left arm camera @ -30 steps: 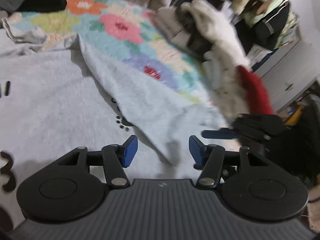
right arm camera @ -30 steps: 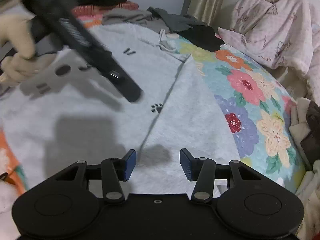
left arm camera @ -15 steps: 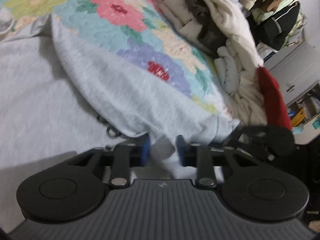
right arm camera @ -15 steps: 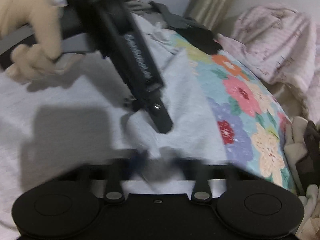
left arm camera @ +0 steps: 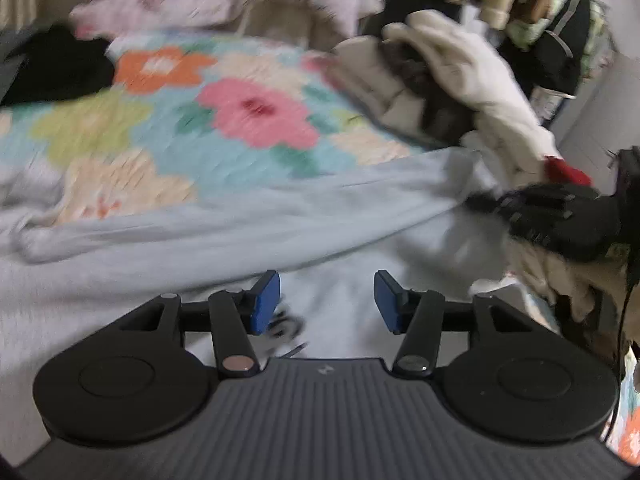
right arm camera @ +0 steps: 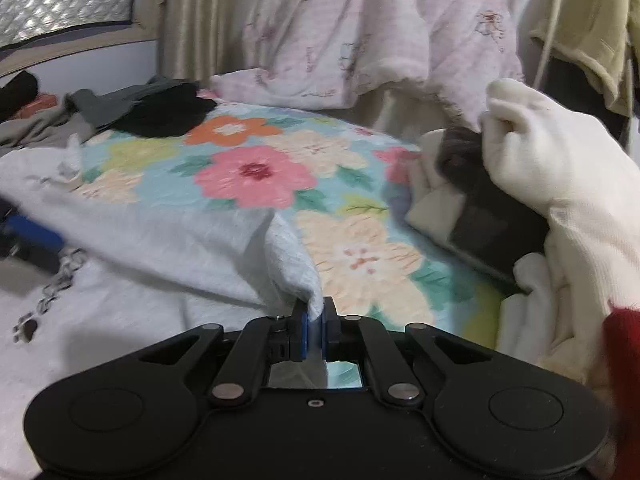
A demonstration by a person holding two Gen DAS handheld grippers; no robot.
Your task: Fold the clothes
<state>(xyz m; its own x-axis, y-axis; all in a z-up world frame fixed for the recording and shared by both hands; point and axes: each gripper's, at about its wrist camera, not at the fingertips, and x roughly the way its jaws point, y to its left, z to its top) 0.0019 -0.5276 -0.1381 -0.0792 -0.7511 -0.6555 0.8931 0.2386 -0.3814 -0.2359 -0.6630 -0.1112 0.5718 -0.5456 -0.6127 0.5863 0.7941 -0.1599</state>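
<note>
A light grey sweatshirt (left arm camera: 240,232) with small dark prints lies spread on a floral bedspread (left arm camera: 224,120). My left gripper (left arm camera: 326,300) is open and empty just above the sweatshirt. My right gripper (right arm camera: 315,330) is shut on a folded corner of the sweatshirt (right arm camera: 288,268) and holds it lifted off the bed. The right gripper also shows at the right edge of the left wrist view (left arm camera: 560,220), pulling the cloth taut. A blue pad of the left gripper shows blurred at the far left of the right wrist view (right arm camera: 32,228).
A heap of cream, brown and red clothes (right arm camera: 540,184) lies at the right of the bed. A pink quilt (right arm camera: 360,32) is bunched at the back. Black and grey garments (right arm camera: 160,112) lie at the back left.
My left gripper was shut on the sweatshirt half a second ago and is now open and off it. My right gripper has closed on the sweatshirt's corner and lifted it to the right.
</note>
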